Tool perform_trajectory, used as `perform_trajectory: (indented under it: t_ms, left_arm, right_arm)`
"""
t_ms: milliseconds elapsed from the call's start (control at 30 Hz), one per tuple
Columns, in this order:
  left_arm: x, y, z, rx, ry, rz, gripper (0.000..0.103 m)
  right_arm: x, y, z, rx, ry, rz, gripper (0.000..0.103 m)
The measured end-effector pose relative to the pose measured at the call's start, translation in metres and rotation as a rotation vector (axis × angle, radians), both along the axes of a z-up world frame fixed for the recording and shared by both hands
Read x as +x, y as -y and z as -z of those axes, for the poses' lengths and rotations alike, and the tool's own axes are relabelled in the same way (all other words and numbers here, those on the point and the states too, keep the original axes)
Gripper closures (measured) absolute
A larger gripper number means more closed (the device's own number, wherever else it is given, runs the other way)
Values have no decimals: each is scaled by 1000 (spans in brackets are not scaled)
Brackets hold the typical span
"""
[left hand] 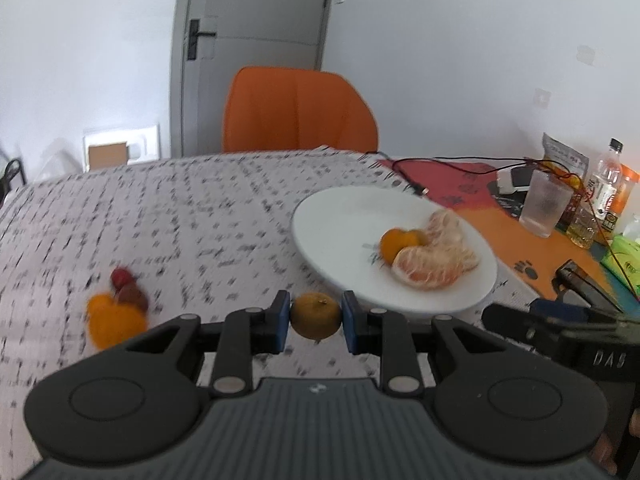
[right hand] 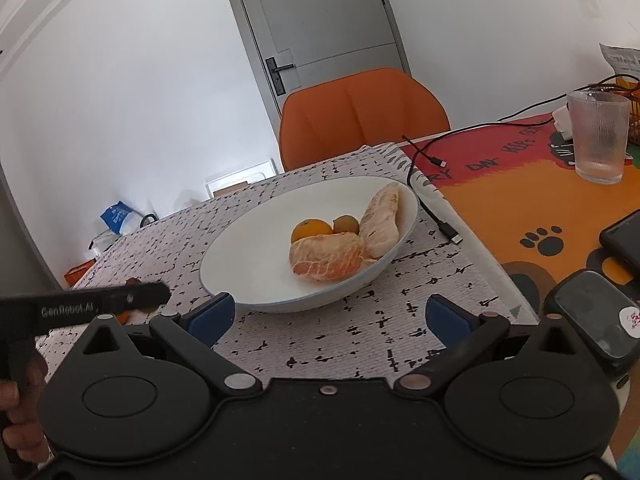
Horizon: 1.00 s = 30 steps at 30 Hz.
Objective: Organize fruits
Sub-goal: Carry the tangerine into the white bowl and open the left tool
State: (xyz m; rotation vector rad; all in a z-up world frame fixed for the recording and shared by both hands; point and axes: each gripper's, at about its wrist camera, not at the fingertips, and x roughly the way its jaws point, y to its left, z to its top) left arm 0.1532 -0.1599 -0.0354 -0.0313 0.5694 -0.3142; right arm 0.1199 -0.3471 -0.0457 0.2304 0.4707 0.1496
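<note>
My left gripper [left hand: 316, 317] is shut on a small dull-orange citrus fruit [left hand: 316, 316] and holds it above the patterned cloth, just left of the white plate [left hand: 332, 220]. The plate holds two peeled pomelo pieces [left hand: 434, 266] and small oranges [left hand: 394, 244]. Left of the gripper, an orange fruit [left hand: 114, 320] and two small red fruits [left hand: 126, 286] lie blurred on the cloth. My right gripper [right hand: 328, 316] is open and empty, low in front of the plate [right hand: 248, 264], whose pomelo pieces [right hand: 328, 258] and oranges [right hand: 310, 229] show clearly.
An orange chair [left hand: 298, 110] stands behind the table. A ribbed glass [right hand: 598, 136], a black cable [right hand: 432, 212], a phone [right hand: 624, 236], bottles [left hand: 606, 180] and a green packet [left hand: 626, 256] crowd the colourful mat at right. The left gripper's body [right hand: 80, 304] shows in the right wrist view.
</note>
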Motion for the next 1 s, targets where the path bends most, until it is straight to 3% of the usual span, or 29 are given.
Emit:
perform_trajectory:
  t_ms: [600, 767, 833, 900, 1000]
  left_arm:
    - [21, 39, -21, 6, 63, 92, 77]
    - [19, 43, -22, 22, 68, 90, 71]
    - [20, 40, -21, 22, 58, 73, 63]
    - [19, 32, -21, 15, 55, 43, 37]
    - [16, 21, -22, 12, 69, 5, 19]
  right_arm:
    - [1, 19, -3, 22, 10, 31, 0]
    - [3, 19, -3, 25, 8, 34, 0]
    - [2, 18, -4, 22, 7, 31, 0]
    - [2, 16, -5, 17, 10, 28, 0]
    - [2, 14, -8, 16, 15, 24, 0]
